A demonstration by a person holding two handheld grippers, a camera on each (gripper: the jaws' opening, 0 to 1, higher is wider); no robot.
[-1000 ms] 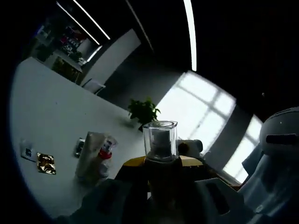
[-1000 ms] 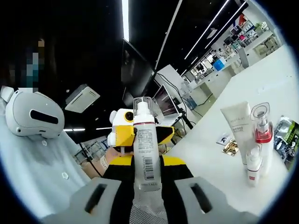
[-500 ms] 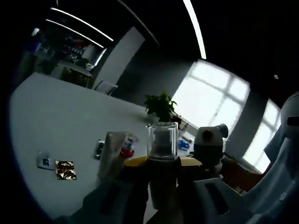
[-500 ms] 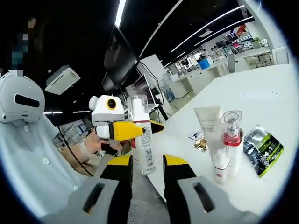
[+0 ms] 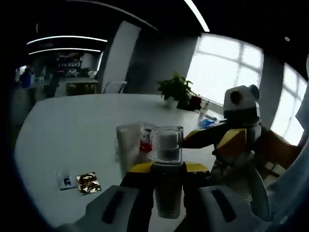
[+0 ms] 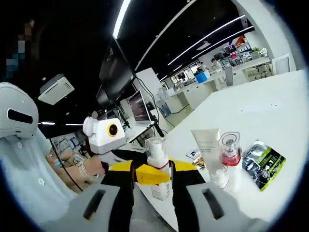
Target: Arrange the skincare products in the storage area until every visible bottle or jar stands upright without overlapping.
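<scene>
Left tool [image 5: 167, 193] clamped on clear-capped pump bottle [image 5: 167, 159], held upright above tabletop [image 5: 72, 130], near the standing white tube [image 6: 206, 147]. Right tool [image 6: 152, 188] apart, empty. Bottle likely light, rigid, slick; loose cap, so grip the body low.

"What are you wearing?"

"A pale grey buttoned shirt [image 6: 29, 188] and a white headset [image 6: 17, 110] with a dark visor slot."

"And my hand-held gripper [image 6: 150, 180]?"

"Grey body, yellow-tipped black jaws, like my other [image 5: 167, 180]."
</scene>
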